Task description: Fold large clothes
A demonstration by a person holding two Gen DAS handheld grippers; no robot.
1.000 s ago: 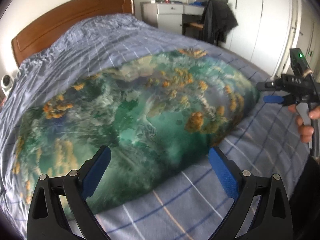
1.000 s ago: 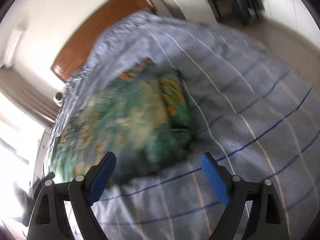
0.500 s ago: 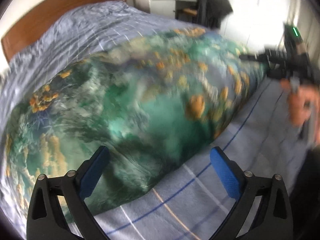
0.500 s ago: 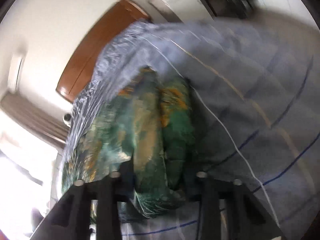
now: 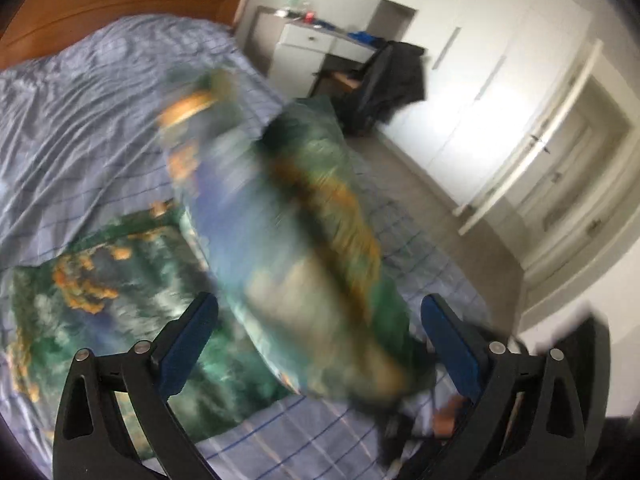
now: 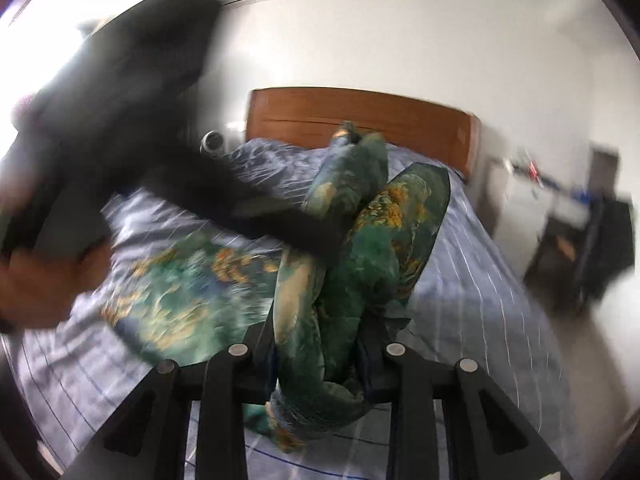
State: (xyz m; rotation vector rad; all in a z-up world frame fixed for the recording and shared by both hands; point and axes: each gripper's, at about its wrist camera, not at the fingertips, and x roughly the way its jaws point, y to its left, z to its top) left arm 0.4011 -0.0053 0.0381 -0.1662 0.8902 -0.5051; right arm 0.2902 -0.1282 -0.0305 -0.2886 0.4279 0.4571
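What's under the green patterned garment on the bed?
The blue checked bedsheet shows around the green patterned garment; what lies directly beneath is covered.

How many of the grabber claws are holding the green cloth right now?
1. The right gripper is clamped on a bunched edge of the green cloth, lifting it off the bed. The left gripper is open, holding nothing.

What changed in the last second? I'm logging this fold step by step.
The right gripper closed on the edge of the green patterned garment and lifted it up off the bed, swinging it across. The left gripper stayed open and empty. The rest of the garment stayed spread on the bed.
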